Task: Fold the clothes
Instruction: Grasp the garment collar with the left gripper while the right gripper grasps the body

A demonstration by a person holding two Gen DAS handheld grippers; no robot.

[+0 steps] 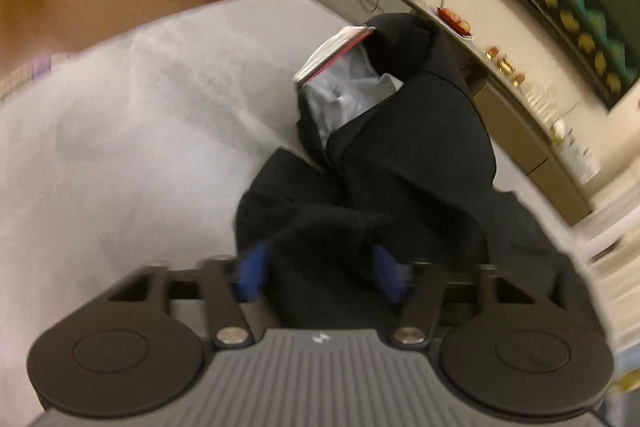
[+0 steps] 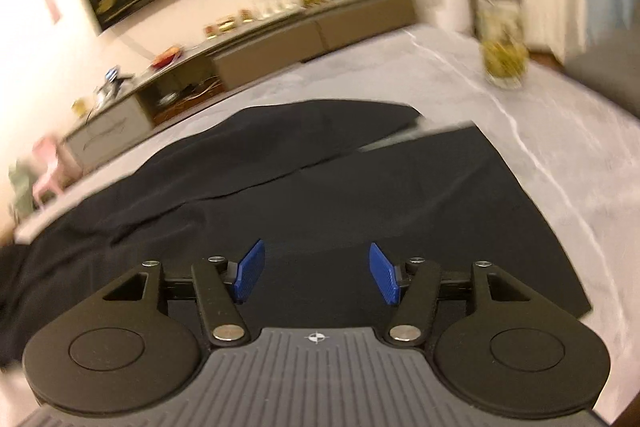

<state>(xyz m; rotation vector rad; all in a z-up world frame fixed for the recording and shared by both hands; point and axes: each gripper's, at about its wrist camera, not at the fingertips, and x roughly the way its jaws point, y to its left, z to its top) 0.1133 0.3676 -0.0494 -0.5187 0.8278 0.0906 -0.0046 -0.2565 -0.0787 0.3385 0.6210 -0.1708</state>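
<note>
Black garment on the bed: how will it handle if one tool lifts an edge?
Probably floppy: the black garment lies bunched in soft folds, its pale lining showing. Likely drapes and drags rather than lifting flat. Probably light; it lies thin on the grey bedcover beyond the open right tool.

Left tool (image 1: 320, 273) spread wide, black garment (image 1: 400, 163) bunched between pads, grey surface (image 1: 120, 131)

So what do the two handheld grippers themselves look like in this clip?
The left gripper and right gripper match: black linkage arms with silver pivot bolts, two round black discs flanking a ribbed grey body bearing a small white emblem, and blue textured finger pads. No cables, hands or sleeves are visible.
</note>
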